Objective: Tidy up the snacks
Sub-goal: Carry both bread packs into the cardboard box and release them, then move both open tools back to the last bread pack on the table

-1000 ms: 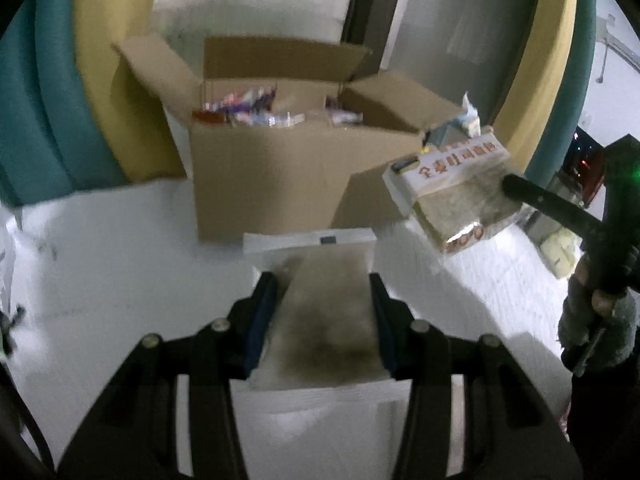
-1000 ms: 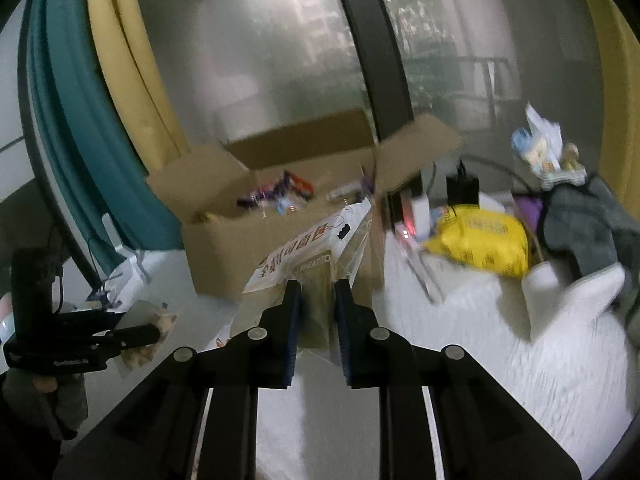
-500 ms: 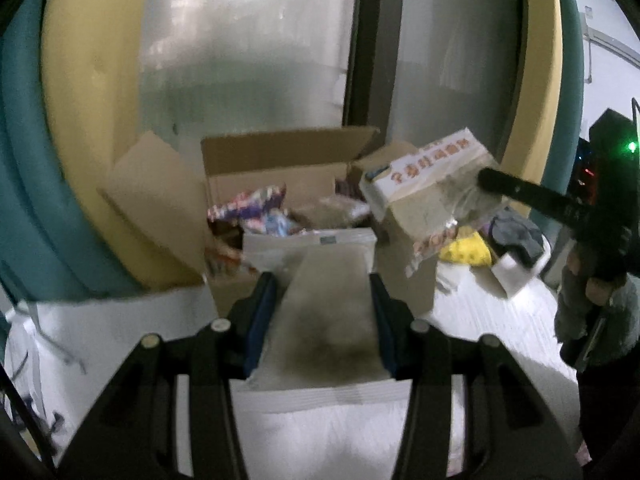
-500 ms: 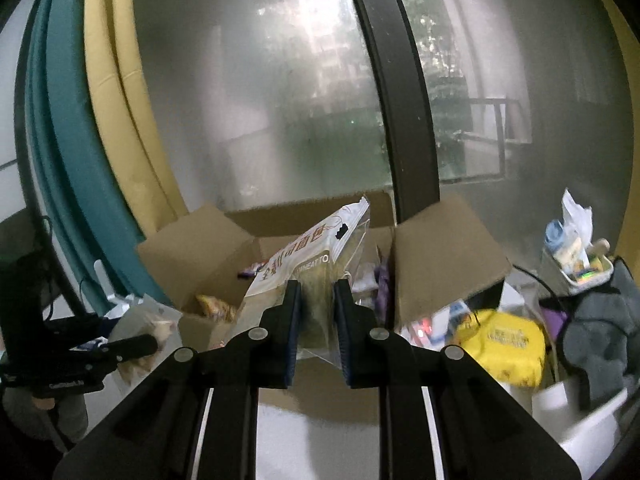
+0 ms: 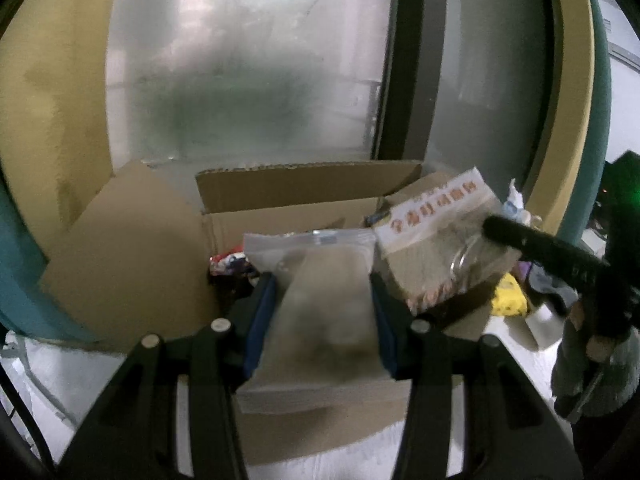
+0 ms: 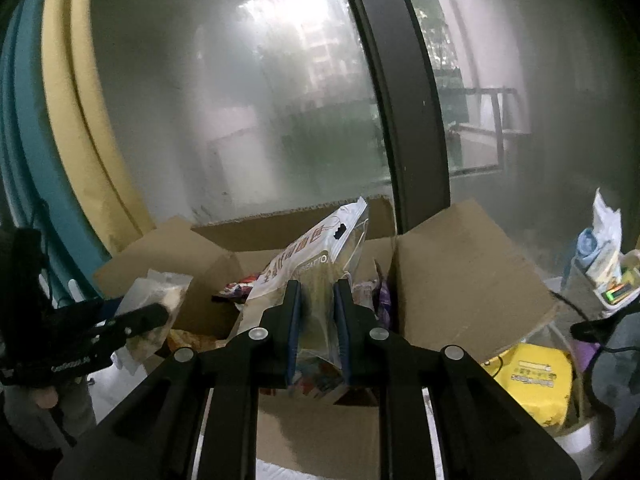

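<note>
Left gripper (image 5: 324, 304) is clamping a clear snack bag (image 5: 320, 280) across its width, jaws closed onto both side edges. Bag is flat, transparent, with a white sealed strip at the far end and pale brownish contents; blurred, so details unreadable. It is hanging over the near-left part of the cardboard box (image 5: 288, 204).

Right gripper (image 6: 316, 312) is pinching a printed snack bag (image 6: 316, 256), jaws nearly together with the bag's thin edge between them. That bag is showing a white header with red-orange characters, a clear lower part and a hang hole near the top corner. It is sitting upright over the box's middle, tilted right.

The box is standing open, all flaps splayed outward, against the frosted window (image 6: 248, 92). Inside it is holding a loose pile of colourful wrapped snacks (image 6: 240, 290); individual items cannot be told apart.

Right of the box, a yellow packet (image 6: 532, 380) is lying on the white surface (image 5: 48, 384).
</note>
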The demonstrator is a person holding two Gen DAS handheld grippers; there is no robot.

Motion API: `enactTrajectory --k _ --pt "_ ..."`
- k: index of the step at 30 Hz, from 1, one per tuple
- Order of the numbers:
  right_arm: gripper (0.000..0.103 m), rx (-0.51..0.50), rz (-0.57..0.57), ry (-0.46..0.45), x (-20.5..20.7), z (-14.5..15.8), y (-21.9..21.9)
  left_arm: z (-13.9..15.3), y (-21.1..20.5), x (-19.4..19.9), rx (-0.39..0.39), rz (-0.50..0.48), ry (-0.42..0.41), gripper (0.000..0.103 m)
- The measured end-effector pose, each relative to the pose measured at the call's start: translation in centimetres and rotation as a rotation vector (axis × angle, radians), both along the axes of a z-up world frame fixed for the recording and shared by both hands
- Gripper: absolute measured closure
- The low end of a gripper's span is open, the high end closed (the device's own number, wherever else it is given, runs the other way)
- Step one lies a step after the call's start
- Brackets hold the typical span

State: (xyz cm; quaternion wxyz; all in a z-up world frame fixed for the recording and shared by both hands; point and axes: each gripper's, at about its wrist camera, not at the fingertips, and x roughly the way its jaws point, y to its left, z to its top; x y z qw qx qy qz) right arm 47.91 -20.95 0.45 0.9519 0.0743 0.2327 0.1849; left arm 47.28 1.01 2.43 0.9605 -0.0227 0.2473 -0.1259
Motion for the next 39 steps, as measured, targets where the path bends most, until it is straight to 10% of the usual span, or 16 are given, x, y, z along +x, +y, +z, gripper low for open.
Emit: enactTrajectory --k 4,8,25,39 --pt "0.084 -0.02 0.024 0.092 2.2 -1.9 0.7 -0.8 -0.2 2.5 0.002 0.03 0.052 0.054" --pt "0.045 -0.024 -0.006 0.126 2.4 -3.1 0.5 -0.5 -0.5 2.5 -0.008 0.044 0.046 0.029" --pt "0.044 -0.025 -0.021 0.098 -5.9 -0.6 -0.8 2.3 -2.3 -6.4 0.019 0.009 -0.024 0.023" --pt "0.043 -0.002 -0.03 0.171 -14.2 -3.3 -2.1 -1.7 -3.6 -14.7 0.028 -0.044 0.04 0.023"
